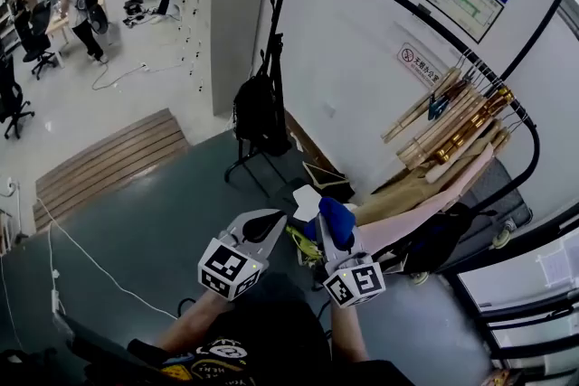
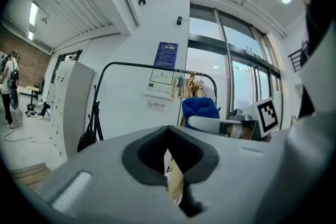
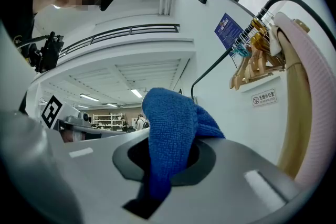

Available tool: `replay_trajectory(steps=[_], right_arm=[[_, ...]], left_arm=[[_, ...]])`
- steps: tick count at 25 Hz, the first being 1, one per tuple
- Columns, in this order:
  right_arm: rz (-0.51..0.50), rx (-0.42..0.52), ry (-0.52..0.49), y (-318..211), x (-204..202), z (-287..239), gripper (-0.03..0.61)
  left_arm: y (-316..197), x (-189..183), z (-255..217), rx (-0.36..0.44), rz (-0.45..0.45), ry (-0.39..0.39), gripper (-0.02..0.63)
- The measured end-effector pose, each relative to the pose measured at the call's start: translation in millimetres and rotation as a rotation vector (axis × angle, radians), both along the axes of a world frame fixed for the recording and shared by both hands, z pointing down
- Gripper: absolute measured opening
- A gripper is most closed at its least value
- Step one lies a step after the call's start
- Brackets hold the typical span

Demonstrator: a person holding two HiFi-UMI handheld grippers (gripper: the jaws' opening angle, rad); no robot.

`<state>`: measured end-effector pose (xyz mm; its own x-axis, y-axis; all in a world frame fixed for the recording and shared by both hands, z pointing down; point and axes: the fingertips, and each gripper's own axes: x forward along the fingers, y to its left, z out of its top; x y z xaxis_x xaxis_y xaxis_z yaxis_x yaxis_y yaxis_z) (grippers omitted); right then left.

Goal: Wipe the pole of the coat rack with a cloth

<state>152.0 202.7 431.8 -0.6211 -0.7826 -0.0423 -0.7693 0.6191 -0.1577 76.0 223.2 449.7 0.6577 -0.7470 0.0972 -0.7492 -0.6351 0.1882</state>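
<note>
Both forearms reach forward from 6 o'clock in the head view and are held close together. The left gripper (image 1: 261,227) sits at about 7 o'clock and is angled toward 1 o'clock. Its fingers are clenched, and a pale sliver shows in the slit between them; I cannot tell whether it is held or lies beyond. The right gripper (image 3: 163,165) is just beside it at 5 o'clock and points up toward 12. Its fingers are clamped on the blue cloth (image 1: 335,219), which bulges out above the tips.

Just past the cloth, toward 3 o'clock, a pink garment (image 1: 425,203) slants down from a row of wooden hangers (image 1: 452,117). The cloth is near the garment but not touching the black pole (image 2: 131,64) of the coat rack. That pole arches from 12 o'clock over to 3 o'clock, close along the white wall (image 1: 353,59). A black backpack (image 1: 256,108) hangs at the rack's near upright at 12 o'clock.

Dark floor (image 1: 163,221) lies open toward 9 o'clock. It ends at a slatted wooden platform (image 1: 113,156) at 10 o'clock. A person (image 1: 81,0) stands far off at 11 o'clock.
</note>
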Motion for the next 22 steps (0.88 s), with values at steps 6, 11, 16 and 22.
replay_trajectory(steps=[6, 11, 16, 22], right_arm=[[0.045, 0.065, 0.014, -73.3, -9.9, -35.5, 0.048], [0.109, 0.159, -0.024, -159.5, -19.3, -85.4, 0.048], [0.216, 0.162, -0.033, -253.7, -16.7, -117.5, 0.048], [0.362, 0.279, -0.145, -327.3, 39.8, -195.2, 0.048]], left_arm=[[-52.6, -5.5, -12.1, 0.032, 0.036, 0.019, 0.003], [-137.1, -9.8, -40.1, 0.106, 0.061, -0.001, 0.003], [-217.5, -5.4, -62.6, 0.150, 0.080, -0.022, 0.003], [-282.8, 7.0, -63.1, 0.157, 0.121, -0.015, 0.003]])
